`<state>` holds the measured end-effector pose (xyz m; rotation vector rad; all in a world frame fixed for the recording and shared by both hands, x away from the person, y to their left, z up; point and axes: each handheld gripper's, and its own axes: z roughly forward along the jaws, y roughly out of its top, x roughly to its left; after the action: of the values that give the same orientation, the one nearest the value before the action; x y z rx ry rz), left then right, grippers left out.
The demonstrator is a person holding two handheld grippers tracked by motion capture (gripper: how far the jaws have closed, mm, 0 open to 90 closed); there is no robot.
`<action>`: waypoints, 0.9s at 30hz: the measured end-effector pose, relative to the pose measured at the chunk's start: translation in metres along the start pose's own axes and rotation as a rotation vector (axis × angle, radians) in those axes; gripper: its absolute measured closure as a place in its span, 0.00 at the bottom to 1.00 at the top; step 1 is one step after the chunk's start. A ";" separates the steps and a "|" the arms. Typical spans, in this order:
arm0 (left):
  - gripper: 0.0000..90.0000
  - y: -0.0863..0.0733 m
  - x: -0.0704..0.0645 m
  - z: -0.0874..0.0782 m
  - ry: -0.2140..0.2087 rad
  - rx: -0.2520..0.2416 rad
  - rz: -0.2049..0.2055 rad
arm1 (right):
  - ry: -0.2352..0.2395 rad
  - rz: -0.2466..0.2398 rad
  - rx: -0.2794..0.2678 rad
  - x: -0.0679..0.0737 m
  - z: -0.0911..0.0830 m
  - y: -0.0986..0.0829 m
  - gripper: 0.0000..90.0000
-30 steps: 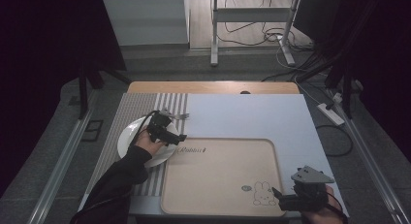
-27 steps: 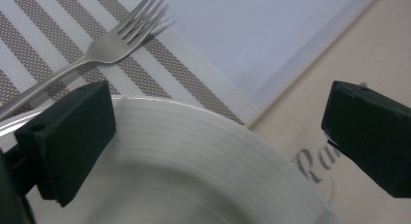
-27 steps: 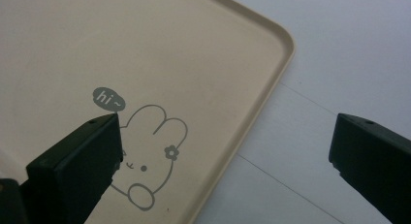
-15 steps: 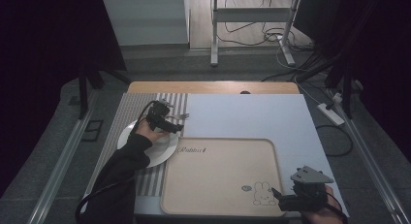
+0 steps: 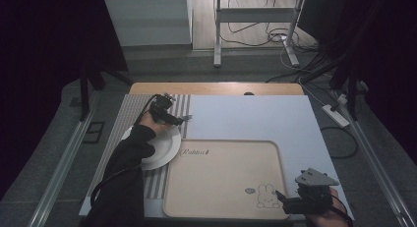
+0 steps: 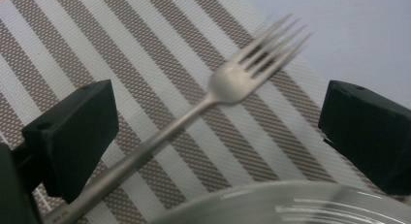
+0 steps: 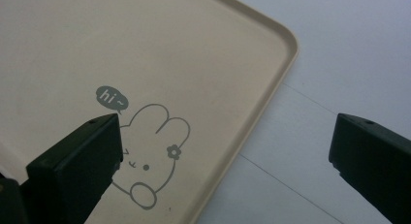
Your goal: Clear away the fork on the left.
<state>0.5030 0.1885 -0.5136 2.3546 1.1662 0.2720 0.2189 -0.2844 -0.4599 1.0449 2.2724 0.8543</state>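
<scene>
Just beyond the plate (image 5: 160, 147), a fork (image 6: 228, 88) lies on the striped placemat (image 6: 160, 49).

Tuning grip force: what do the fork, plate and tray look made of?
Fork: looks like brushed metal, grey with a dull sheen. Plate: likely glazed ceramic, white with glossy highlights; could be melamine. Tray: probably matte plastic, beige, printed rabbit, moulded rim.
</scene>
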 end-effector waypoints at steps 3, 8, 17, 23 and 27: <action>0.04 0.001 0.009 0.005 0.016 0.025 -0.008 | 0.001 -0.001 -0.002 0.000 0.000 0.000 0.00; 0.09 -0.001 0.018 0.010 0.029 0.064 -0.004 | 0.004 -0.003 -0.002 0.000 0.000 0.000 0.00; 0.33 -0.004 0.035 0.006 -0.005 0.072 0.011 | 0.006 -0.005 -0.003 0.000 0.000 0.000 0.00; 0.67 -0.013 0.048 -0.002 -0.020 0.059 0.036 | 0.006 -0.011 -0.002 0.001 0.000 0.000 0.00; 0.79 -0.017 0.051 -0.005 -0.036 0.053 0.055 | 0.007 -0.017 0.001 0.001 0.000 0.000 0.00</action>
<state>0.5209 0.2387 -0.5203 2.4298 1.1063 0.2190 0.2183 -0.2833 -0.4602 1.0234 2.2850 0.8510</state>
